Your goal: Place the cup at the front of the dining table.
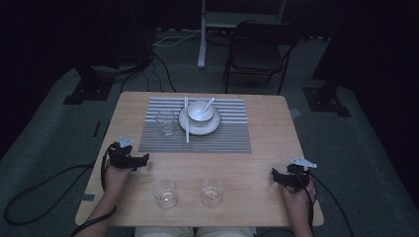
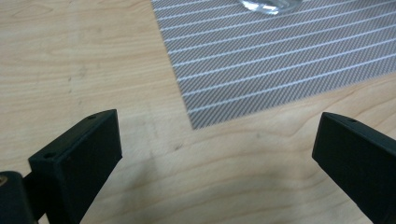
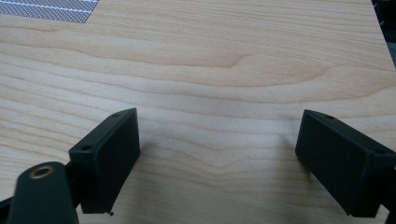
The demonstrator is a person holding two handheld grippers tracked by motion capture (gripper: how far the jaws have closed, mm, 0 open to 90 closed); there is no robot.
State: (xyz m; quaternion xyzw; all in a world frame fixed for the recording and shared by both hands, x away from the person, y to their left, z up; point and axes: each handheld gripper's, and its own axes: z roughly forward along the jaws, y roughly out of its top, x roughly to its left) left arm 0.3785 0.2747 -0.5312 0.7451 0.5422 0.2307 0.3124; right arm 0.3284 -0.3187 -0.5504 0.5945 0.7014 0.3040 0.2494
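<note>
On the wooden table (image 1: 262, 148) lies a grey striped placemat (image 1: 217, 136). On it stand a clear glass (image 1: 166, 122) and a white plate (image 1: 191, 129) bearing a white bowl (image 1: 200, 112) with a spoon (image 1: 209, 103) in it; white chopsticks (image 1: 187, 123) lie across the plate's left side. Two more clear glasses (image 1: 165, 192) (image 1: 212, 190) stand near the front edge. My left gripper (image 1: 144, 161) rests at the table's left, open and holding nothing, its jaws wide over bare wood by the placemat corner (image 2: 196, 122). My right gripper (image 1: 274, 178) sits at the front right, open and holding nothing.
A dark folding chair (image 1: 259, 52) and a white stand (image 1: 202, 34) are behind the table. Cables (image 1: 39, 190) trail over the grey floor at the left. Bare wood lies between the two grippers around the front glasses.
</note>
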